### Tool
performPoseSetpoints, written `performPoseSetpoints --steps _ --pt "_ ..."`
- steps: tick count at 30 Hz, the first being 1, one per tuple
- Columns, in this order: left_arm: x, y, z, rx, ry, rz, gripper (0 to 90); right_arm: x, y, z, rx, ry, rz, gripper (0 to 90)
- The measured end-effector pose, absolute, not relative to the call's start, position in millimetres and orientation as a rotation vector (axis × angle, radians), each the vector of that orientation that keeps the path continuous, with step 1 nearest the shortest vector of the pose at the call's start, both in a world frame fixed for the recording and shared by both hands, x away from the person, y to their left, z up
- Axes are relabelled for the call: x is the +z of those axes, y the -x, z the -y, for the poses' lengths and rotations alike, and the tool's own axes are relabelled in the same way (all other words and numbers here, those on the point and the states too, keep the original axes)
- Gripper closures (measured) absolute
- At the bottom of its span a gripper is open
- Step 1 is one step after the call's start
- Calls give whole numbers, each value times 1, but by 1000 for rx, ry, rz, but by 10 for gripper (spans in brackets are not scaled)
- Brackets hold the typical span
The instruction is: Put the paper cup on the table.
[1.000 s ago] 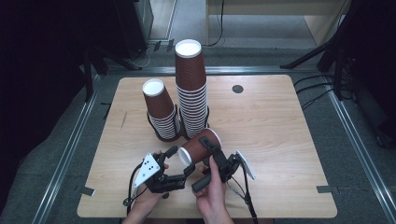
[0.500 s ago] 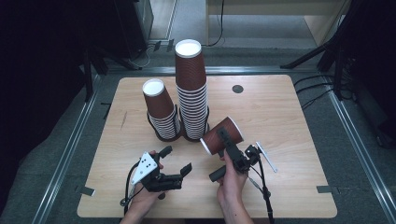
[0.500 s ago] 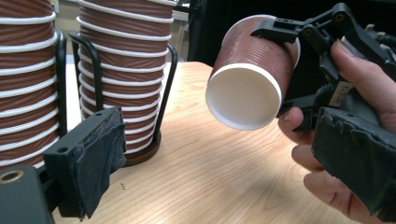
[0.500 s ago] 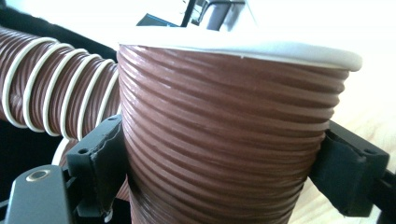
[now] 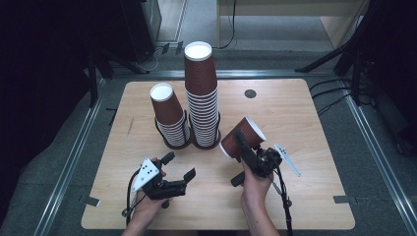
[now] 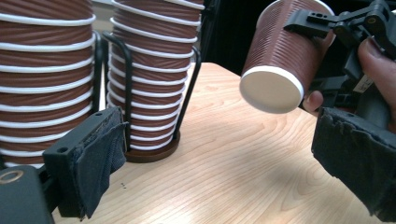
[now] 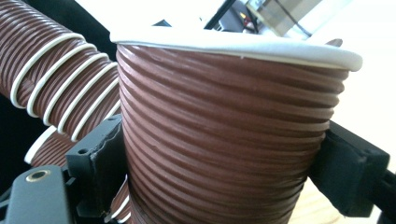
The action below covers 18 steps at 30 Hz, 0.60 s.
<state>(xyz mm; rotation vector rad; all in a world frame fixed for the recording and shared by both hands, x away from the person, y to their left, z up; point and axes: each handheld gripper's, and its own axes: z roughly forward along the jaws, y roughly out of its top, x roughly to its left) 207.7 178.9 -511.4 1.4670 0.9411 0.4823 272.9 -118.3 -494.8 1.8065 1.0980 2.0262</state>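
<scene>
The right gripper (image 5: 244, 150) is pinching a ribbed brown paper cup (image 5: 242, 136) (tilted, above the wooden table (image 5: 305, 123)), right of two stacked-cup towers (image 5: 201, 98); the left gripper (image 5: 178, 167), jaws just spread, is holding nothing.

Ribbed brown cup (image 7: 224, 135) between padded jaws

A brown ribbed paper cup (image 5: 242, 136) with white rim, tilted, at four o'clock from the stacks.
</scene>
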Motion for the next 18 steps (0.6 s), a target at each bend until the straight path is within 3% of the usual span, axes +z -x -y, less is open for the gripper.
performPoseSetpoints --steps 18 --pt "-521 -205 -225 559 -1434 -1096 34 -492 -288 150 1813 -1567 -1184 140"
